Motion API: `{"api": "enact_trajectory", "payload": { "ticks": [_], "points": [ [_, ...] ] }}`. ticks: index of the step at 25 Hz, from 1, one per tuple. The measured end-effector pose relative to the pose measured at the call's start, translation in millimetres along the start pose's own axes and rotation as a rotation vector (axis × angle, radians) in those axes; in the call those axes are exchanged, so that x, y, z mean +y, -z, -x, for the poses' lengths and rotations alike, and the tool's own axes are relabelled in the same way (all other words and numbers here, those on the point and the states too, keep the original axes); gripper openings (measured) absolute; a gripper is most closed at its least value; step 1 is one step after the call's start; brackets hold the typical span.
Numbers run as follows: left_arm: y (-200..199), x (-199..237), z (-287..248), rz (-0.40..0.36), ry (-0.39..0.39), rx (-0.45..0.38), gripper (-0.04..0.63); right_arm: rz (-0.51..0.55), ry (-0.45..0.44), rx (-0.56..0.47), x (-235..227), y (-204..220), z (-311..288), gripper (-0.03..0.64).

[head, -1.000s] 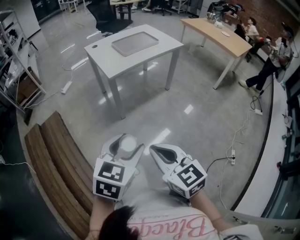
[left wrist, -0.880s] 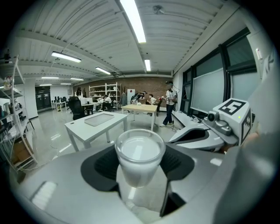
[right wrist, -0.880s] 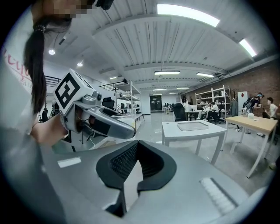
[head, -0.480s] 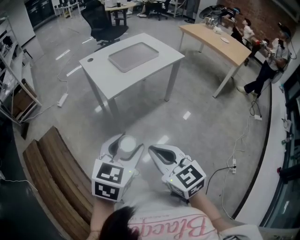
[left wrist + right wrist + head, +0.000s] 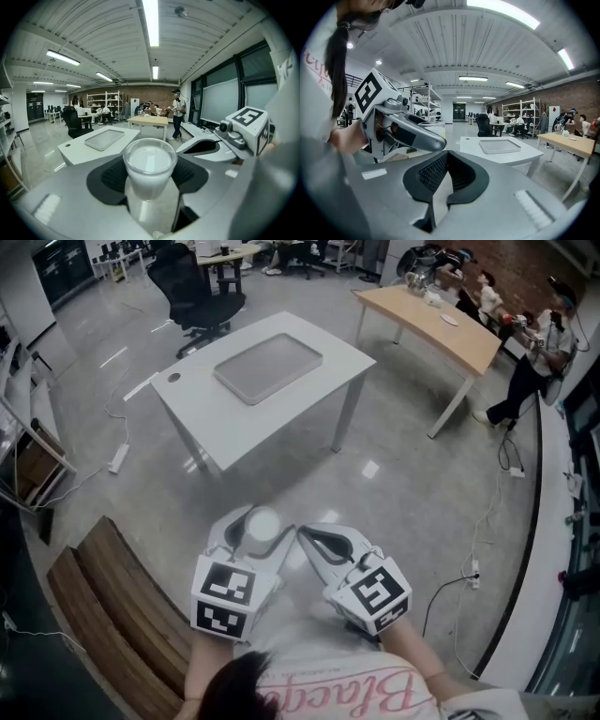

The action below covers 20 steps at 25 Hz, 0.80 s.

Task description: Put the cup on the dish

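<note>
Left gripper view: left claw (image 5: 150, 177) clamped on upright cup (image 5: 150, 161), right claw (image 5: 440, 168) closed together, empty

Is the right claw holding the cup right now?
No, the right claw is shut on nothing; the cup is clamped in the left claw.

Frosted cup (image 5: 150, 161) stands upright in left gripper (image 5: 257, 529), apart from seemingly flat dish (image 5: 268, 367).

cup (image 5: 149, 161) base: hidden down between left gripper (image 5: 259, 532) pads
wooden bench (image 5: 103, 615): cut by head view's lower left edge
people (image 5: 487, 296) at far desk (image 5: 441, 320): too small for detail
</note>
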<state>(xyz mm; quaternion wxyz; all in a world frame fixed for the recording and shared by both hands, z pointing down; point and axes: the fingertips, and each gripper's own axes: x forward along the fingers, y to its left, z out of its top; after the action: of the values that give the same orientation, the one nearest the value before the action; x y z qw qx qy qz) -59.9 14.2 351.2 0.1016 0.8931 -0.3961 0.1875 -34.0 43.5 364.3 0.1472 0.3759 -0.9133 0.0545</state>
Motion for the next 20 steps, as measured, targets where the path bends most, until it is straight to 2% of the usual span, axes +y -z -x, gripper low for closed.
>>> {"api": "enact_trajectory", "payload": {
  "ticks": [9,20],
  "points": [
    [-1,24,-21,-0.017,-0.005,0.003,0.262,-0.049,0.024,0.036,-20,11,-16,0.002],
    [-12,58,-75,-0.012,0.001,0.030,0.262,-0.075,-0.016,0.044,-69,6,-62,0.002]
  ]
}}
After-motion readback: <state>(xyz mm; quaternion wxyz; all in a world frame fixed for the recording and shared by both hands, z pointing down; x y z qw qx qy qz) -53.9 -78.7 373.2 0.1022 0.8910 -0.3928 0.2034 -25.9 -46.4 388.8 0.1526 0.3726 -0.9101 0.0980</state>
